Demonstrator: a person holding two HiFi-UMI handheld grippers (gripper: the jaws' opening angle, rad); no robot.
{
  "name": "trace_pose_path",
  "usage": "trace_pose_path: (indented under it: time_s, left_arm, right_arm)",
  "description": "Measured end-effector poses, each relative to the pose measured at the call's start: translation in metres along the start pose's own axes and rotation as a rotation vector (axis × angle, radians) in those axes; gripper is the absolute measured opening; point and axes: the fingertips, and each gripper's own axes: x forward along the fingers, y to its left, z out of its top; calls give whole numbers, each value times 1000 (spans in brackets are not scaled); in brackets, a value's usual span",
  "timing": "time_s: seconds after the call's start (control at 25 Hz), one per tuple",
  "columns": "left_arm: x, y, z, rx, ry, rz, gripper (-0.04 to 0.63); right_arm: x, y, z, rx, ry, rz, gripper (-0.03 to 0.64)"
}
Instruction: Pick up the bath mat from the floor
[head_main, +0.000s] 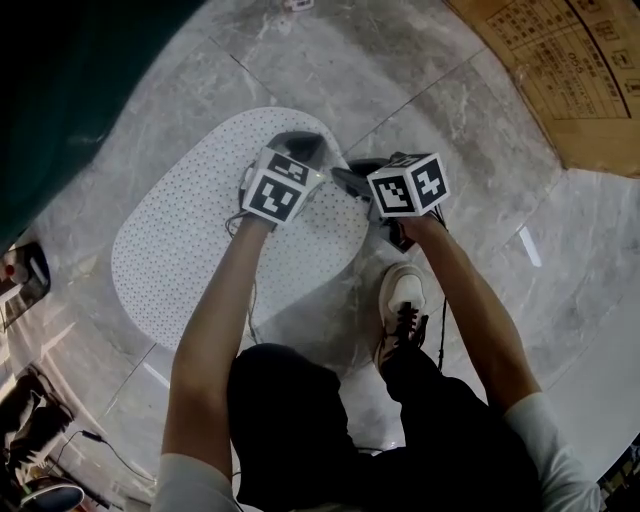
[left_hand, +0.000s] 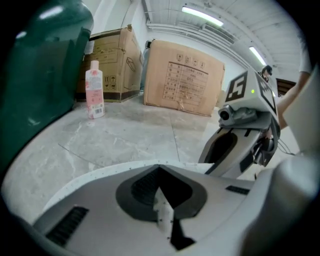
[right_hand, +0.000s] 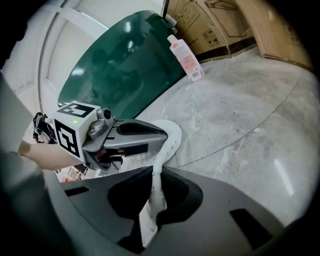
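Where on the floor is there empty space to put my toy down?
Bare floor lies beyond the bath mat toward the cardboard box, and right of the shoe. Crowded: the mat's edge, where the left gripper and right gripper clamp it, and the lower-left corner with cables.

Reaching forward and down, left arm beside right arm; pinching the bath mat by its rim in left gripper and right gripper.

Grey marble floor under white dotted bath mat, pink bottle, cardboard boxes
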Motion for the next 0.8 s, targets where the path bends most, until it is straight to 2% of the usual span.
trace_pose_path:
  time_s: [0.08, 0.2, 0.28, 0.4, 0.48, 0.56, 0.68, 0.72, 0.8]
  left_arm:
    - [-15, 7, 11, -14, -35, 43, 18]
    - [-51, 30, 31, -107, -139, 145, 18]
    - [-82, 49, 37, -122, -181, 220, 18]
    - [-125, 69, 33, -131, -200, 296, 18]
    - [-153, 76, 30, -156, -218, 333, 18]
    - [-179, 76, 30, -149, -231, 365, 18]
    - [-210, 72, 36, -72, -208, 392, 18]
    - [-220, 71, 40, -68, -200, 394, 18]
    - [-245, 71, 51, -114, -198, 398, 18]
  right_arm:
    - [-8, 12, 6, -30, -31, 17, 40]
    - [-22, 31, 20, -102, -61, 35, 36]
    - [-34, 44, 36, -109, -120, 57, 35]
    - [-53, 64, 53, -152, -174, 50, 35]
    - [-69, 75, 63, -186, -197, 16, 35]
    - [-87, 86, 76, -215, -222, -17, 35]
    - [-115, 102, 103, -247, -249, -48, 34]
    - [-123, 110, 112, -253, -249, -51, 34]
    - [-137, 131, 127, -250, -240, -44, 34]
